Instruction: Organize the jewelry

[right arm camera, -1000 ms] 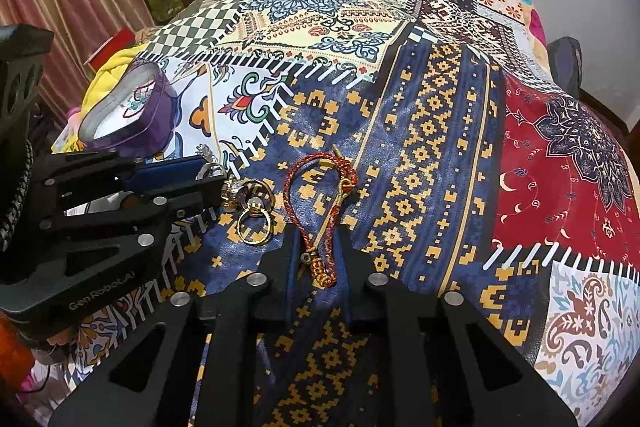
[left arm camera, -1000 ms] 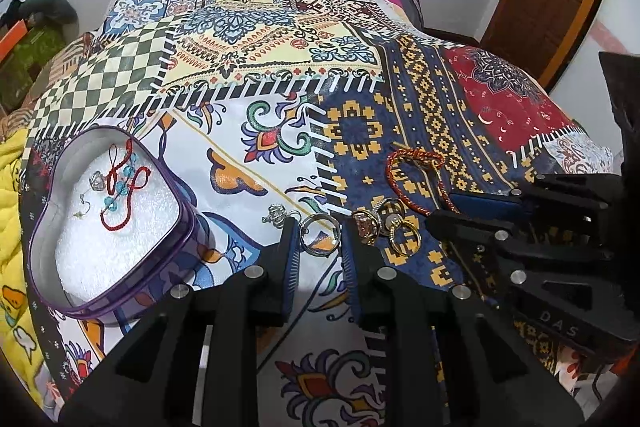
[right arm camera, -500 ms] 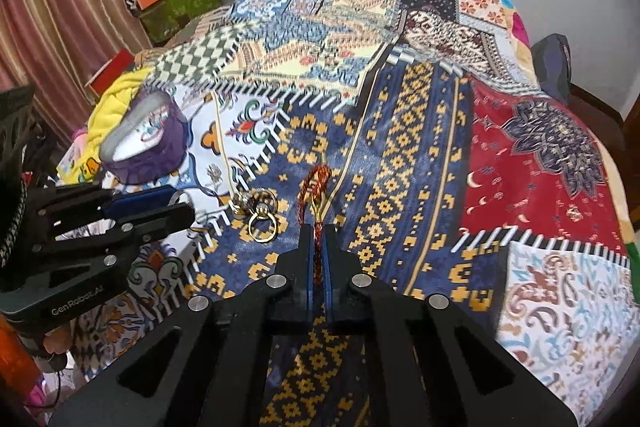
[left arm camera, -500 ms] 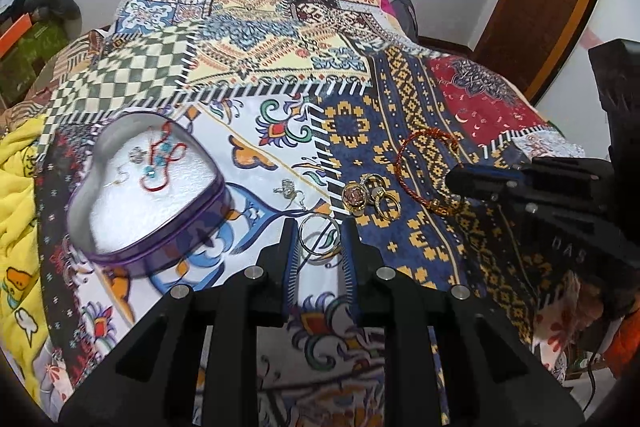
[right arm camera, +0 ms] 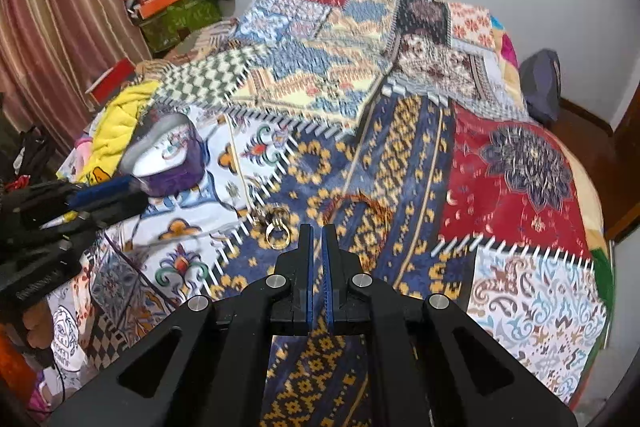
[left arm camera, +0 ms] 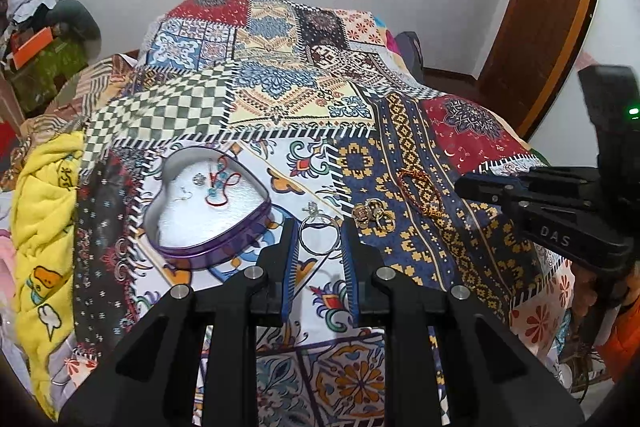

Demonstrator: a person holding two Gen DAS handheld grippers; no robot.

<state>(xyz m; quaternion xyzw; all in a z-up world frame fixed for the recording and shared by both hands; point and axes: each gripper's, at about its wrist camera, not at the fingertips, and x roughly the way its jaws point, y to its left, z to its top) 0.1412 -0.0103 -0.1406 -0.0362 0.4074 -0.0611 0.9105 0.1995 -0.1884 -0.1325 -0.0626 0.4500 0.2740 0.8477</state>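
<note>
My left gripper (left arm camera: 320, 231) hovers above the patchwork bedspread (left arm camera: 280, 99), its fingers closed against a thin silver hoop (left arm camera: 320, 237). The purple heart-shaped tin (left arm camera: 224, 251) lies left of it, holding a red cord with blue beads (left arm camera: 218, 183) and small earrings. To the right, several gold rings (left arm camera: 374, 217) sit on the blue patch, and a small silver ring (left arm camera: 312, 207) lies just beyond the hoop. A red thread bracelet (left arm camera: 420, 187) lies flat on the bed. My right gripper (right arm camera: 317, 229) is shut with nothing visible between its fingers. The bracelet (right arm camera: 360, 205) shows blurred just beyond the tips.
A yellow towel (left arm camera: 44, 207) is bunched at the bed's left edge. Clutter and boxes (right arm camera: 172, 7) stand in the far left corner by a striped curtain (right arm camera: 52, 7). A wooden door (left arm camera: 540, 7) is at the right, and a dark bag (right arm camera: 540, 87) lies beyond the bed.
Both grippers have risen and drawn back from the bed. The left carries the silver hoop up with it. The right pinched the bracelet's end half a second ago; the bracelet now lies beyond its tips.
</note>
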